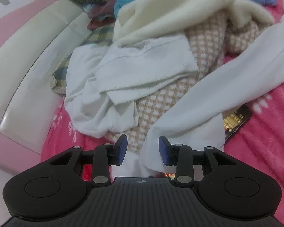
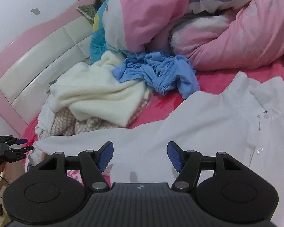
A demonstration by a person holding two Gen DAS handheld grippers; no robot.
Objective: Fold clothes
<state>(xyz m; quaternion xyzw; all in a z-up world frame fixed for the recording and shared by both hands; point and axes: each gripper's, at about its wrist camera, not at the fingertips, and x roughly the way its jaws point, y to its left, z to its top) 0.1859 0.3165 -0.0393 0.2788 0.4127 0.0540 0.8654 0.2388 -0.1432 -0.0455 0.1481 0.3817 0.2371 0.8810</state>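
So the left tongs (image 1: 143, 150) are spread wide with nothing pinched, blue pads either side of the cuff end of a long white sleeve (image 1: 208, 98) that drapes down between them; the cloth sits in the gap but the pads aren't closed on it. That sleeve runs up and to the right across the hot pink fleece bed cover (image 1: 265, 132), and it lies partly over a dark flat thing with gold lettering (image 1: 236, 121), can't tell what that is. Just ahead of the left tongs is the clothes heap: a crumpled white cotton garment (image 1: 123, 75) on top of a beige and white houndstooth knit (image 1: 157, 106), with a fluffy cream fleece piece (image 1: 170, 13) thrown over the back of it, and a green plaid fabric (image 1: 98, 36) poking out by the padded cream and pink headboard (image 1: 28, 56). The right tongs (image 2: 140, 156) are also released, pads well apart, hovering over the white button-up shirt (image 2: 208, 124), which is spread out flat on the bed with its collar and buttons off to the right. Further back in the right view there's a scrunched-up blue garment (image 2: 161, 71) beside the cream fleece, and behind that a big bunched pink and white duvet (image 2: 208, 28). The left tongs also show at the far left edge of the right view, by the sleeve end
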